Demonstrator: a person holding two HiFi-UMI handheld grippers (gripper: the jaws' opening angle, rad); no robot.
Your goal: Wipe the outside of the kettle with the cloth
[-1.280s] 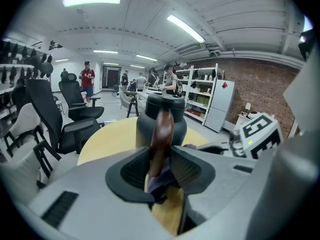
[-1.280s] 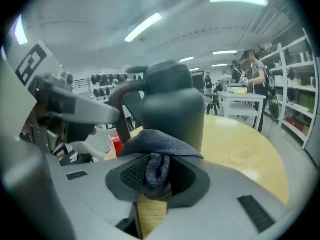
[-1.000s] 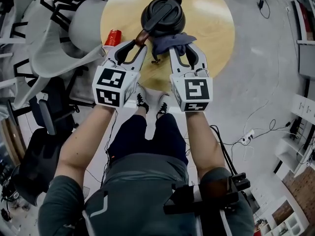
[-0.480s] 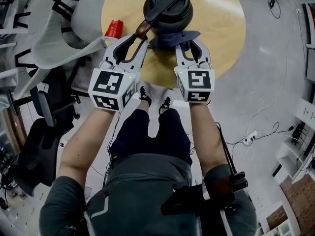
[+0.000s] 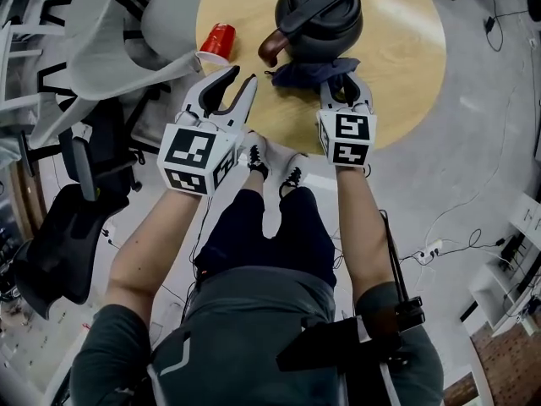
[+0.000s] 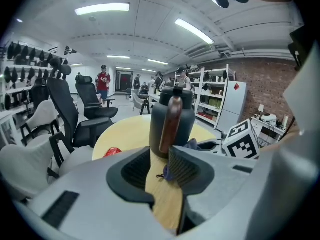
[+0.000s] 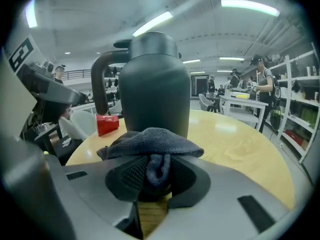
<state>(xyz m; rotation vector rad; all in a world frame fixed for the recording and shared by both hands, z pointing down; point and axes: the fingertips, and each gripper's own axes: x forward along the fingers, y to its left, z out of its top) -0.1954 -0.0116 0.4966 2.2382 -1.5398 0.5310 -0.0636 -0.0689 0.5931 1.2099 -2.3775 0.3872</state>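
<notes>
Round wooden surface (image 5: 406,83) is carrying the black kettle (image 5: 319,15) toward its 12 o'clock edge in the head view, with a red cup (image 5: 218,39) at the kettle's 9 o'clock. The dark cloth (image 5: 296,73) is lying at the kettle's 6 o'clock, just beside its base, and the right tool (image 5: 345,81) is pinching it. The left tool (image 5: 241,76) is hovering at the kettle's 8 o'clock.

In the left gripper view, the jaws are standing apart, having just been closing, with only bare surface between them. The kettle's brown handle (image 6: 170,121) is facing them at 12 o'clock.

In the right gripper view, the jaws are clamping a fold of the cloth, with the kettle directly ahead.
</notes>
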